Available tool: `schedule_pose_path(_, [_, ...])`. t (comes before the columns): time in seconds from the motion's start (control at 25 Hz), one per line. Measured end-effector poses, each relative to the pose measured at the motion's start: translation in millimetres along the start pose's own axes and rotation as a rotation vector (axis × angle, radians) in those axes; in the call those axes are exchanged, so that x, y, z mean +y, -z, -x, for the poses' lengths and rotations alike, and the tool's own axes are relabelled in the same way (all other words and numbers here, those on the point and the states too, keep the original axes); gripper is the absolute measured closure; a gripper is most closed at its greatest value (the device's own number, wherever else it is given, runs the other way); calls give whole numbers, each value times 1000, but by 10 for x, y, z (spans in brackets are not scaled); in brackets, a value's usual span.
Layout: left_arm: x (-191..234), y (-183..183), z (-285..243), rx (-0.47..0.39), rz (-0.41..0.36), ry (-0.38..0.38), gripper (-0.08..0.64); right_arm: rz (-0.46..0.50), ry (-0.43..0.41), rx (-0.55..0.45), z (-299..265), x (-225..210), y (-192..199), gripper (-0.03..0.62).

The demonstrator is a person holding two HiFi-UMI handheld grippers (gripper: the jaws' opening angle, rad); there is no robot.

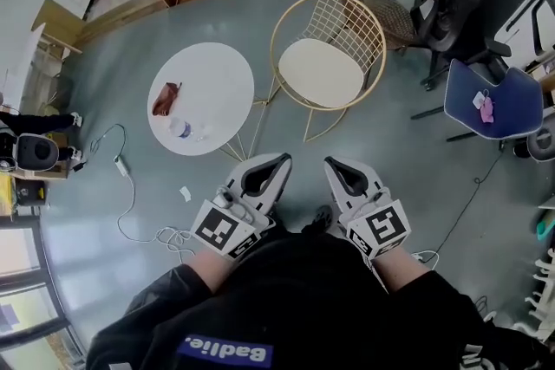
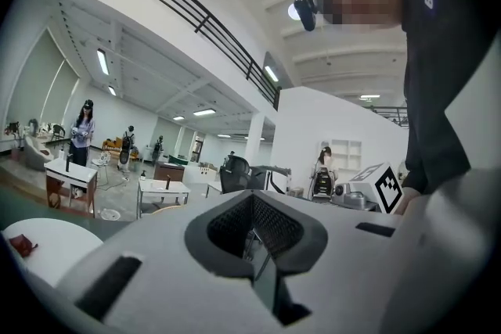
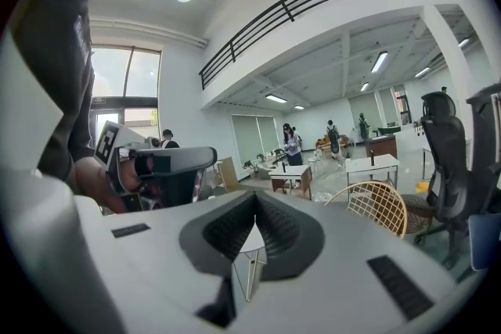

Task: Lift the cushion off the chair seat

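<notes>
Clenched empty, left tongs [image 1: 279,160] and right tongs [image 1: 335,162] hung short of the chair [image 1: 360,26], its cushion [image 1: 319,72] not yet reached.

White lettering reading "Badlie." stands on a blue patch [image 1: 225,352] on the person's black top [image 1: 295,299]. The same word runs down the top in the left gripper view. Nothing else is legible.
</notes>
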State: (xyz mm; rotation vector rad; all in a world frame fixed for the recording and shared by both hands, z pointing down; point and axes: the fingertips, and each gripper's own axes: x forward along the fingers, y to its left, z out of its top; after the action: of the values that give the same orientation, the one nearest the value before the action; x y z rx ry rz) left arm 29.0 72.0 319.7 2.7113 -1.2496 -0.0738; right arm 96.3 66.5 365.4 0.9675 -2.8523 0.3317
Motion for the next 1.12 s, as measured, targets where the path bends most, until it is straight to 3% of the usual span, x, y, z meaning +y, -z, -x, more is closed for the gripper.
schedule_pose_path(0.2, [363, -20, -8, -20, 9, 31, 546, 24, 41, 30, -355, -58, -19, 566])
schedule_pose_path(0.64, [1295, 94, -163, 9, 41, 138, 546, -21, 262, 97, -1253, -446, 295, 566])
schedule_pose_path(0.84, [1383, 252, -474, 29, 40, 141, 546, -9, 287, 156, -1445, -822, 659, 566])
schedule_pose_path(1.12, [1582, 639, -879, 56, 61, 80, 546, 30, 300, 282, -1743, -1491, 1524, 565])
